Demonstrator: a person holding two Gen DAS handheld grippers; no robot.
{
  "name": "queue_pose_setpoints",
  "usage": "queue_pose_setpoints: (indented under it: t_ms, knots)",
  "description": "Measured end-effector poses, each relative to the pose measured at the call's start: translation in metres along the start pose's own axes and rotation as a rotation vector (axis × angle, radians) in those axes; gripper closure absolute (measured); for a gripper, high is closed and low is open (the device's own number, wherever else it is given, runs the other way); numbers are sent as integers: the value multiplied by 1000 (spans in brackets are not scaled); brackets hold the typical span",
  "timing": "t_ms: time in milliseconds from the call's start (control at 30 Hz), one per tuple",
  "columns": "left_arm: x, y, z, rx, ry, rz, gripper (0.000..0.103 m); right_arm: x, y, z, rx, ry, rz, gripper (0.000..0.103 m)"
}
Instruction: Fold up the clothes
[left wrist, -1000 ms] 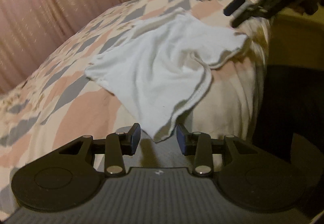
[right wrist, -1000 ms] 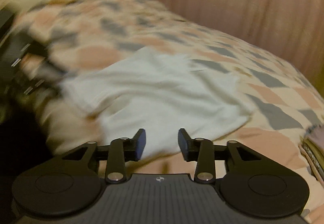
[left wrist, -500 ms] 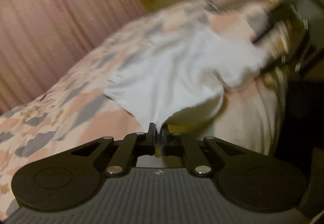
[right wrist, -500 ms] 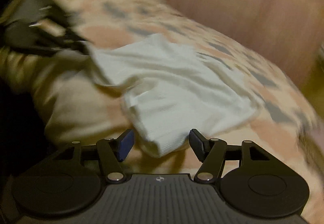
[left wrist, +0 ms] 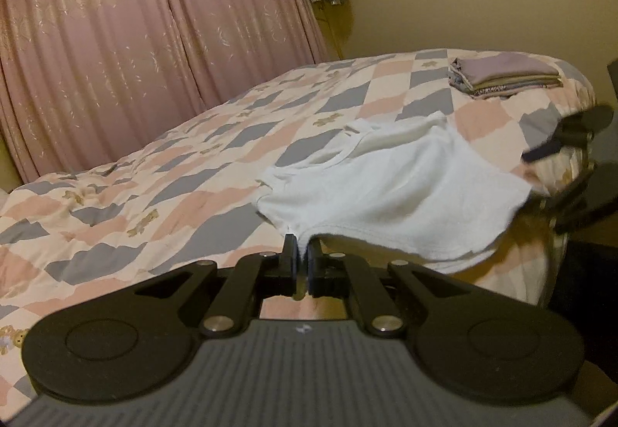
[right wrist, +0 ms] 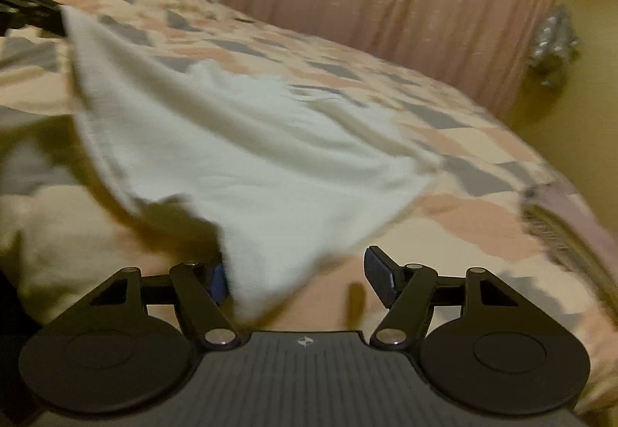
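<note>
while the white garment (left wrist: 390, 191) lies spread near the bed's corner, one of its hemmed corners is pinched tight in my left gripper (left wrist: 302, 264), whose jaws are pressed together on the cloth with only a sliver between them. from that pinch the fabric rises and stretches across to its far corner, which droops over the bed's edge. in the right wrist view the same garment (right wrist: 247, 152) sags towards my right gripper (right wrist: 299, 274); its jaws stand wide apart, and a loose flap of cloth hangs between them, covering the left blue pad (i cannot tell whether it touches the pad, the picture is blurred). that gripper has hold of nothing. in the left view the right gripper (left wrist: 567, 141) shows as a dark smear at the garment's far side. under it all is a quilt (left wrist: 185, 172) checked in pink, grey and cream. a stack of folded clothes (left wrist: 506, 77) sits well apart near the far corner. pink curtains (left wrist: 127, 40) hang behind the bed.
</note>
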State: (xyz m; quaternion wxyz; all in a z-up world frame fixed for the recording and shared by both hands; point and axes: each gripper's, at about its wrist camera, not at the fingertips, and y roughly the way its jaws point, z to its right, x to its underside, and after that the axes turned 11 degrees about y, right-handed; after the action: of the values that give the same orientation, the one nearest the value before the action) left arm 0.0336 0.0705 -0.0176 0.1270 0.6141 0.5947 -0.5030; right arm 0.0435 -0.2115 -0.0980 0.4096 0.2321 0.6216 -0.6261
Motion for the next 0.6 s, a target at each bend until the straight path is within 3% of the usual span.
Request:
queue_pose_setpoints:
  t_ms: [33, 133, 233, 333, 500, 600]
  knots:
    - [2, 0, 1, 0, 4, -4, 100, 0, 0, 5, 1, 7, -9, 37]
    - [7, 2, 5, 6, 7, -14, 100, 2, -1, 11, -20, 14, -34, 51]
    - [9, 2, 8, 8, 20, -21, 100, 2, -1, 7, -71, -20, -63, 93]
    - [9, -2, 8, -5, 38, -14, 100, -6, -8, 5, -47, -125, -51, 98]
    - [-9, -20, 11, 0, 82, 53, 100, -32, -51, 23, 154, -433, 87, 99]
    - [-16, -28, 27, 37, 147, 78, 100, -38, -76, 29, 178, -559, 105, 98]
